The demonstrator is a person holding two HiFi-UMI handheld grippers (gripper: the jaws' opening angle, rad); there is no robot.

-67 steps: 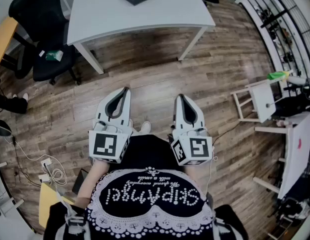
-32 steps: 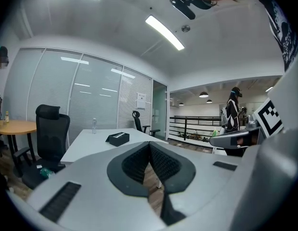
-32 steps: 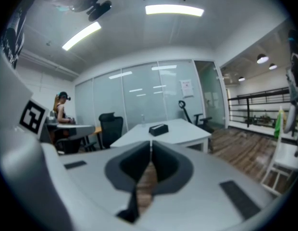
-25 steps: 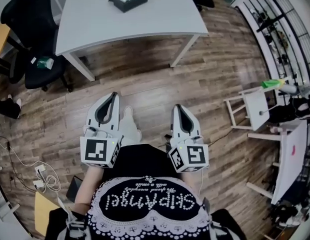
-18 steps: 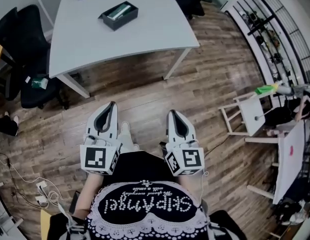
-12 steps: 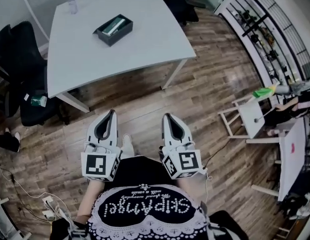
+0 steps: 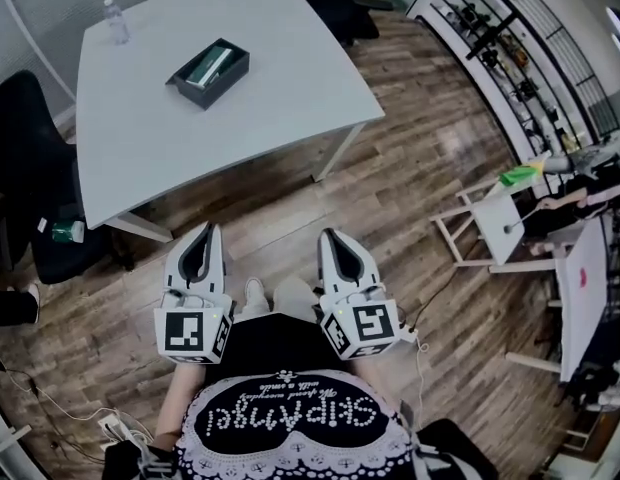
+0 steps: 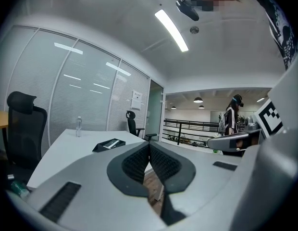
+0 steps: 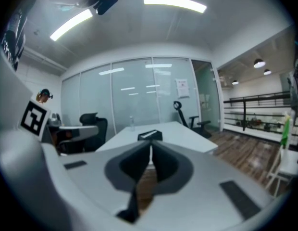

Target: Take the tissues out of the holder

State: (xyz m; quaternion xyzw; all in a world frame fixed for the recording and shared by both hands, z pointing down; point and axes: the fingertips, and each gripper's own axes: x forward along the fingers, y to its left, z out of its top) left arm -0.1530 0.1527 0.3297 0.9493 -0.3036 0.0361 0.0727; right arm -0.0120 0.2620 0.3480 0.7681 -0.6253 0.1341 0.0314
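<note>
Head view, far left edge: black office chair [image 7: 20, 158] w/ a small green item [image 7: 58, 231] on it, too small to ID. Upper left: clear plastic water bottle [image 7: 112, 13] stands upright near the far corner of the white rectangular table [image 7: 290, 88]. Right of the bottle & lower in frame sits the dark rectangular tissue holder [image 7: 208, 71], w/ a pale tissue strip showing along its top. Its long axis runs lower left to upper right in frame. Task looks not yet begun, tissues all in.

Lower centre: white left gripper [image 7: 212, 230] w/ marker cube, held low in front of the person, over the brown wood-plank floor [image 7: 410, 168]. Its own view shows the jaws pressed together, nothing btwn them. Just right of it, the white right gripper [image 7: 328, 236] is the same: jaws closed tight, empty.

Key relation: holder lies up-frame of both grippers, well apart, table edge in btwn. It's almost straight up-frame from the left gripper's tips, so the left looks nearer. The right gripper is offset to the right, yet its own view has the holder dead ahead, just over the jaw tips. In the left gripper view it sits left of the tips. Prob. both must go fwd over the table edge & open up first.

Right side: small white side table [image 7: 510, 213] w/ a green object [image 7: 518, 176] on it; dark shelving [image 7: 490, 48] upper right.
</note>
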